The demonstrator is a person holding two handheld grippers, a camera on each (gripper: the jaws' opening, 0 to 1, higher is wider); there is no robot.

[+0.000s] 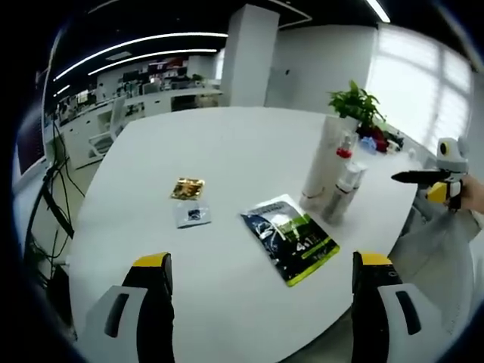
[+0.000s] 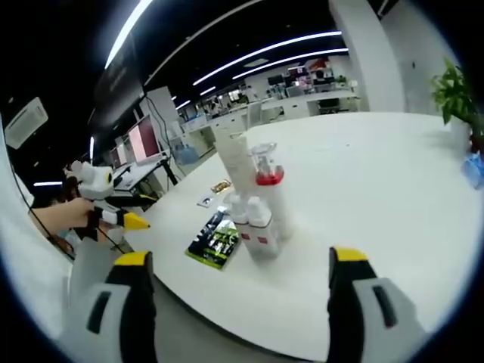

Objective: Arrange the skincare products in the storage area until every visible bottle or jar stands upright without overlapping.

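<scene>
both grippers released, jaws spread wide, nothing between them, held off the near edge of the white bench (image 1: 249,151).

left gripper (image 1: 261,283) view:
- skincare cluster sits on the bench toward the right: tall white tube (image 1: 324,162), pump bottle with red collar (image 1: 344,151), small white bottle (image 1: 340,197) in front. all upright, packed touching or just beside each other.
- dark/green sachet pack (image 1: 290,237) lies flat just beside the cluster, between it and the gripper.
- further left on the bench, apart from the cluster: gold sachet (image 1: 187,188) and a small clear sachet (image 1: 193,215), both flat, just beside each other.
- potted plant (image 1: 355,104) behind the cluster near the far bench edge.
- right gripper (image 1: 408,176) comes in at the right edge in a hand, off the bench; jaw gap hard to read from here.

right gripper (image 2: 238,283) view:
- same cluster from the other side, near the bench edge: tube at back, pump bottle showing a clear cap over the red collar, and two small white bottles in front with red label bands, one partly hiding the other. can't tell if they touch.
- left gripper seen at left in a hand, off the bench.
- plant at the far right edge.
</scene>
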